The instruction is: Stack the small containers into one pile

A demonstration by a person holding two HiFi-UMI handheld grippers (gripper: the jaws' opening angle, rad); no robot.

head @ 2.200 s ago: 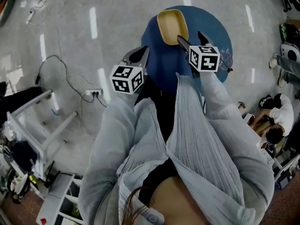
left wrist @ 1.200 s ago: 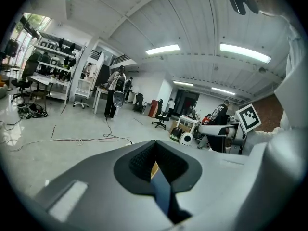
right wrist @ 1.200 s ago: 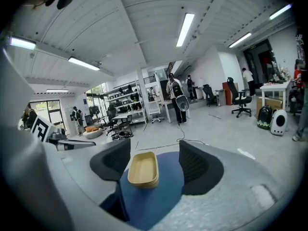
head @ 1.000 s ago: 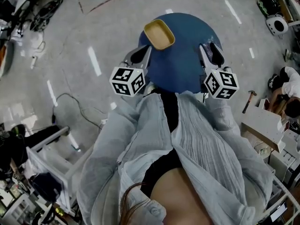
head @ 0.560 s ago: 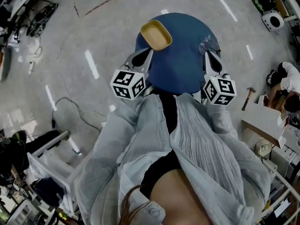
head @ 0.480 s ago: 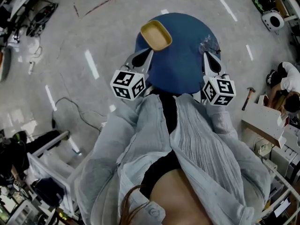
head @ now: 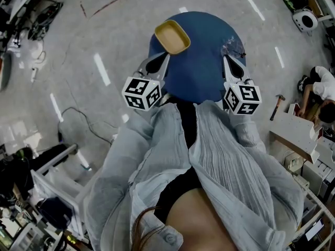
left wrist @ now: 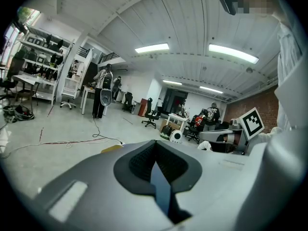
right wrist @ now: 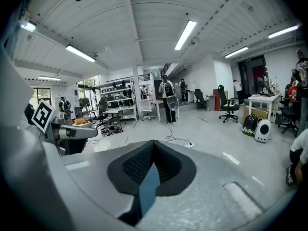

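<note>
At the near edge of the blue tabletop (head: 201, 69), the left gripper (head: 155, 64) and right gripper (head: 231, 66) are held with jaws pressed together and nothing between them. The yellow container (head: 171, 36) is seen at the far-left edge. If nudged by unopened jaws, it could be pushed over that edge.

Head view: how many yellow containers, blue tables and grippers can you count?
Yellow container: 1
Blue table: 1
Grippers: 2, the left gripper and the right gripper
Total: 4
</note>
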